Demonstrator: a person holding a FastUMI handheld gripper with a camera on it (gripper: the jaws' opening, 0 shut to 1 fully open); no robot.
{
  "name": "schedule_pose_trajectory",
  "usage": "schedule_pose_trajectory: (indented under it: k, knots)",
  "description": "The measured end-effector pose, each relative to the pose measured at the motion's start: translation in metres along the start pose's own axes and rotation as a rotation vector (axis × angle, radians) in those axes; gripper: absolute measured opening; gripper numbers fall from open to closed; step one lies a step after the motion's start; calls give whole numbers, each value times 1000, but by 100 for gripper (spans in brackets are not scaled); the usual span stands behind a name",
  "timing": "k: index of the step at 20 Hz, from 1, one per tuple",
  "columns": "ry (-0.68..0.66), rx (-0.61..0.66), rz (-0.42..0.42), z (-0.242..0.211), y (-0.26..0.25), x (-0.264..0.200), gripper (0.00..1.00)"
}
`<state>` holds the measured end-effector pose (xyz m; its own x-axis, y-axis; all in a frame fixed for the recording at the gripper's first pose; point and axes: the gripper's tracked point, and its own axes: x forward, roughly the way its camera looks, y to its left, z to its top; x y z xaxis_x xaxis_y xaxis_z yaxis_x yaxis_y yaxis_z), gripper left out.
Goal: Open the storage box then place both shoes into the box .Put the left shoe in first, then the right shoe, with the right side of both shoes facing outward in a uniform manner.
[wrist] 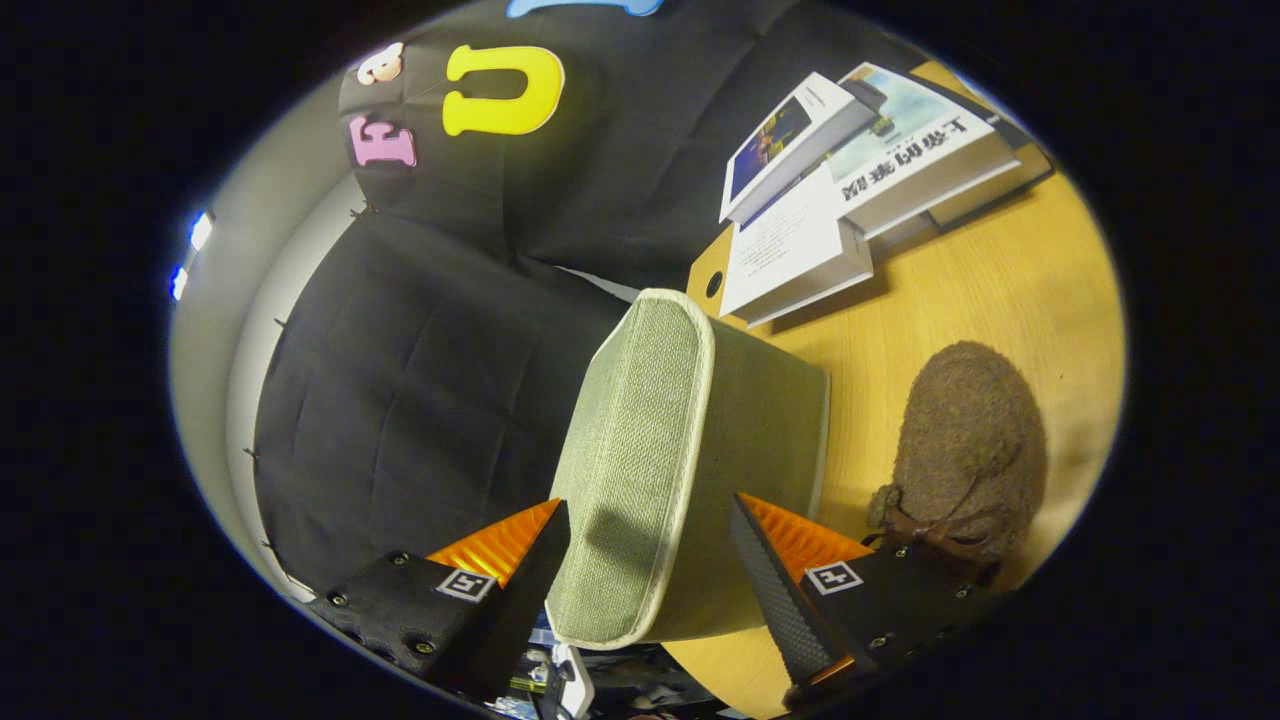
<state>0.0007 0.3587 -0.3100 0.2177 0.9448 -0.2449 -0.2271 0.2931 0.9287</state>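
With the view rolled so that the table [960,330] ran up one side, found the storage box [680,470] straight ahead of the claw [650,560], its pale-piped lid [640,450] reaching back between the two fingers. Spread wide, released, pressing on nothing: each finger stood clear of the lid's faces, one to either side. Lay lengthwise along the claw's own line of reach, that lid, its long edge pointing away from the fingers, so a squeeze would meet its thin dimension. Judged the lid still on, or only just lifting; could not tell which from this angle. Sat just beside the box on the wooden top, near the right finger, a brown fuzzy shoe [965,450] with a small bow at its near end. Beyond the box, well past it, rested a stack of books [850,180]. Saw no second shoe.
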Motion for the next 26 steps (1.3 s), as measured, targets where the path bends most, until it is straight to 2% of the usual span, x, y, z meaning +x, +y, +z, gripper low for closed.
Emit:
schedule_pose_trajectory:
  k: [5, 8, 9, 10, 11, 12, 13, 14, 16, 22, 26]
  knots:
    - [15, 72, 49, -1, 4, 11, 94]
    - [22, 101, 57, 0, 9, 12, 71]
    - [26, 112, 72, 1, 12, 12, 58]
    - [25, 104, 75, 2, 16, 14, 52]
    - [4, 134, 71, 1, 17, 24, 35]
    - [14, 142, 79, 13, 17, -1, 19]
    - [17, 137, 106, 14, 26, -3, 19]
    - [10, 116, 99, 15, 29, 0, 19]
    - [24, 100, 82, 18, 34, -11, 3]
    - [27, 32, 72, 26, 84, -2, 3]
    - [32, -75, 71, 32, 126, 7, 3]
